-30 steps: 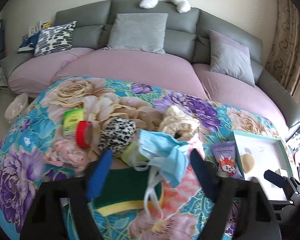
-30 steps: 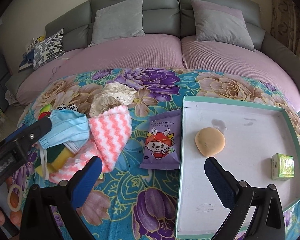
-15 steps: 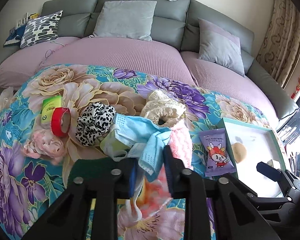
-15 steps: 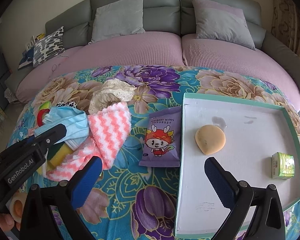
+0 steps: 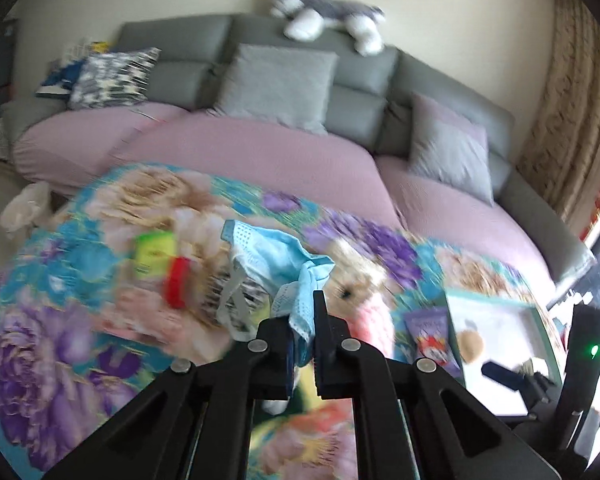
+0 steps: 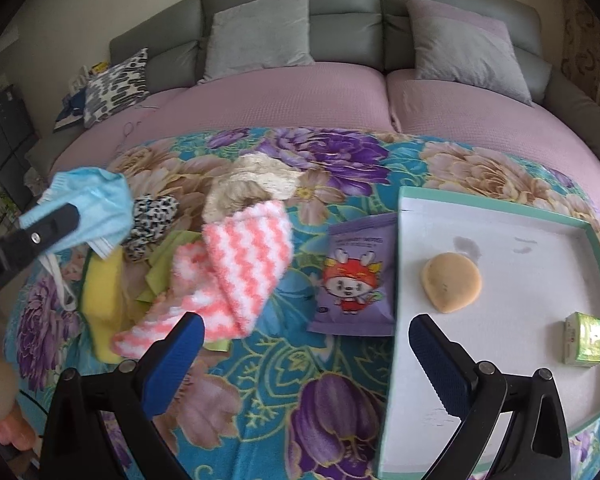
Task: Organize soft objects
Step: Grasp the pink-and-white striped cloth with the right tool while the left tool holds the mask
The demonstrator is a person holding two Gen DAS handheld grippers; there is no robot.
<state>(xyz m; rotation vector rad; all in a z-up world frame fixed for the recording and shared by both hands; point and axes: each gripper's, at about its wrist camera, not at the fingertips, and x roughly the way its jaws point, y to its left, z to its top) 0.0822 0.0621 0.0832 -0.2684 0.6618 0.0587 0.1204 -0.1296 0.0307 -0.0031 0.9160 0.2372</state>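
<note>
Lifted since 0.5 s ago: my left claw (image 5: 302, 334) is clamped on the blue mask (image 5: 278, 258), now off the pile. Tray (image 6: 500, 208) lies far right; my right claw (image 6: 304, 354), wide & empty, is nearer.

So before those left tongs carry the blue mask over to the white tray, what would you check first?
1. Left tongs shut on the blue mask: ok.
2. Mask lifted off the pile: ok.
3. Ear loops free of the yellow sponge: cannot tell.
4. Bare space in the white tray: ok.
5. Right tongs, open, out of the path: cannot tell.
</note>
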